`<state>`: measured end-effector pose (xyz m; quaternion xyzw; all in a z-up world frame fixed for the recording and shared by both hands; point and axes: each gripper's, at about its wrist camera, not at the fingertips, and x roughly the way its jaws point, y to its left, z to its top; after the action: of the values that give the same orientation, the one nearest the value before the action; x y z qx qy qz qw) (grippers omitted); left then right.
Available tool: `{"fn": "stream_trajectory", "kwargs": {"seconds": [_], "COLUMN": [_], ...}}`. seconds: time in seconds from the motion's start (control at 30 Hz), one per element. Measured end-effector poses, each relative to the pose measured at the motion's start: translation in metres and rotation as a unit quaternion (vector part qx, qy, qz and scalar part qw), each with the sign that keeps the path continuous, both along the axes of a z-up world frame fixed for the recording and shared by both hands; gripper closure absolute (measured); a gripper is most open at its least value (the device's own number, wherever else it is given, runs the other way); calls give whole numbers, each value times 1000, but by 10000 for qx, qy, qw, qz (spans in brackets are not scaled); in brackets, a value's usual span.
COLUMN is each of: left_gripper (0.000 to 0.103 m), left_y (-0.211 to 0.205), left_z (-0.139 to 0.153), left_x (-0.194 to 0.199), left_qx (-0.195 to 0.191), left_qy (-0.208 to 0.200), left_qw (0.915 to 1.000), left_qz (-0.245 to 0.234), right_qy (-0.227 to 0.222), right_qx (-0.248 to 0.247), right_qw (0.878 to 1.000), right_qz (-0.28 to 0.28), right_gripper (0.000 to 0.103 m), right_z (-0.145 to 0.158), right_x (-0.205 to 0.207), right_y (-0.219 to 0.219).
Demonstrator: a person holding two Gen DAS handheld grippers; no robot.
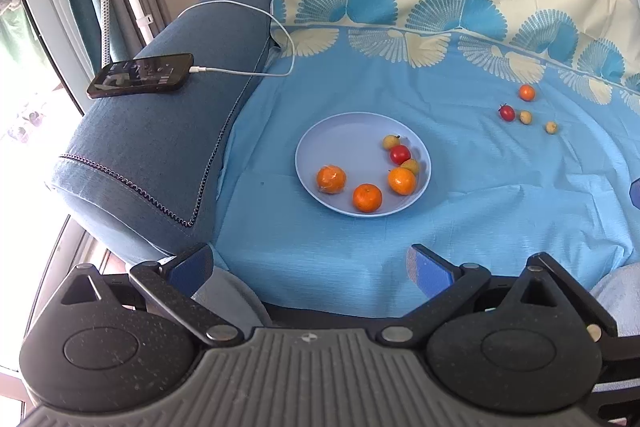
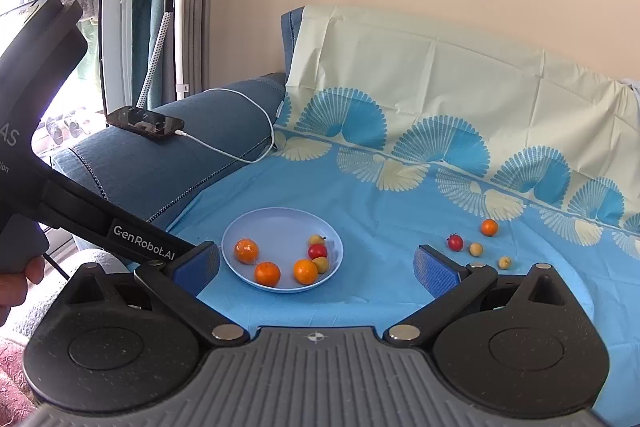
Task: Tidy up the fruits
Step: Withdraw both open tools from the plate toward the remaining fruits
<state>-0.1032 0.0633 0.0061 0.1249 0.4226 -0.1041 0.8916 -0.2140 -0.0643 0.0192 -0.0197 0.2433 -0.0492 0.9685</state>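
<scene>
**Four loose fruits lying to the right of the plate, nearer the right gripper**

On the far left, a phone is being charged on the sofa armrest through a white cable; it is no part of the task. The left gripper is being held with its jaws spread wide and nothing between them, low over the near edge of the blue cloth. The light blue plate is being seen ahead of it, slightly right of centre, with three mandarins, one red fruit and two small yellow fruits lying in it.

Further right, well apart from the plate, four fruits are lying on the cloth: a red cherry-like fruit, a small mandarin behind it, and two small yellow fruits. The right gripper is likewise being held wide open and empty, with the plate between its fingers in its view and the loose cluster just beyond its right fingertip.

The loose fruits are judged nearer the right gripper; a swing to the right and forward is being called for. Being roundish, they offer no long axis to align with.
</scene>
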Motion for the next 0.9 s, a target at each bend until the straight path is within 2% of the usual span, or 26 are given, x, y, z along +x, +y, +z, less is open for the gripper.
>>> {"fn": "stream_trajectory", "kwargs": {"seconds": [0.47, 0.9], "left_gripper": [0, 0], "left_y": [-6, -27], "left_z": [-13, -26], "left_x": [12, 33], "left_qx": [124, 342], "left_qy": [213, 452], "left_qw": [9997, 9984], "left_qz": [32, -6], "right_qy": [206, 426], "right_qx": [151, 483], "right_qw": [9997, 9977], "right_qz": [32, -215], "right_gripper": [1, 1], "right_z": [-10, -26], "right_x": [9, 25], "right_y": [-7, -29]}}
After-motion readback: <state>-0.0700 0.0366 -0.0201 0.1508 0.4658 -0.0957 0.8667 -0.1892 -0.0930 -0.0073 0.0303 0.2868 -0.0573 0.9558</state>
